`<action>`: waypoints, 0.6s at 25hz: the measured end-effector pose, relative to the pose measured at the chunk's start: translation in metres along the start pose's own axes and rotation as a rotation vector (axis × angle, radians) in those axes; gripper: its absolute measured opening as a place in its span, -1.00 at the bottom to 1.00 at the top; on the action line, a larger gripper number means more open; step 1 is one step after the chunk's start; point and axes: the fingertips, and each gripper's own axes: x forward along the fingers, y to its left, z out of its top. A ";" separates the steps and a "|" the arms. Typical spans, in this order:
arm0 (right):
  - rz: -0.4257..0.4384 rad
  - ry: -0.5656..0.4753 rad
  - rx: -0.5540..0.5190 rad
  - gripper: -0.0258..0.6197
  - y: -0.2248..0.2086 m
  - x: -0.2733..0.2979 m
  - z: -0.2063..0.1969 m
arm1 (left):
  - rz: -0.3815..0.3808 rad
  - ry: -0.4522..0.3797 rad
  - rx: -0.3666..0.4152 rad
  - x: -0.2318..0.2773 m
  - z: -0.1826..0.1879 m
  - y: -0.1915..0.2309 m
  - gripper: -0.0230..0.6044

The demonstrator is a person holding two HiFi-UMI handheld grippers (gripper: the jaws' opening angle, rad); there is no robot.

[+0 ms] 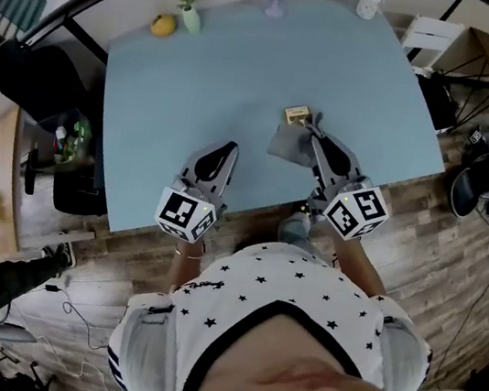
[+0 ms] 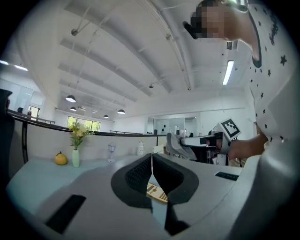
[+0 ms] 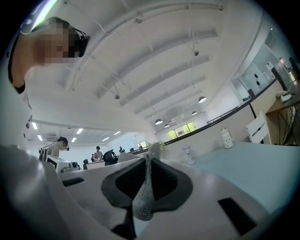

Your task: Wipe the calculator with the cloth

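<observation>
Starred shirt (image 1: 302,293), then left gripper (image 1: 228,148), jaws together; right gripper (image 1: 311,128), jaws tight on cloth (image 1: 285,142) by calculator (image 1: 296,113)

In the head view the cloth (image 1: 289,142) covers the jaw tips of the right gripper (image 1: 313,135), and the calculator (image 1: 297,113), touching the cloth's far edge, is too small for its keys to be told. In the right gripper view only 1 strip of the cloth (image 3: 144,197) shows between the closed jaws. In the left gripper view the left gripper (image 2: 151,176), its jaws closed together, hides most of the calculator (image 2: 157,192).
</observation>
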 end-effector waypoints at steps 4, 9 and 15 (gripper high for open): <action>0.013 0.008 0.011 -0.82 -0.021 0.005 0.003 | 0.013 0.004 0.003 0.021 0.001 -0.002 -0.83; 0.037 0.015 0.026 -0.82 -0.045 0.012 0.008 | 0.039 0.008 0.008 0.044 0.004 -0.004 -0.83; 0.067 0.012 0.046 -0.82 -0.068 0.019 0.016 | 0.076 0.030 0.017 0.064 0.006 -0.007 -0.83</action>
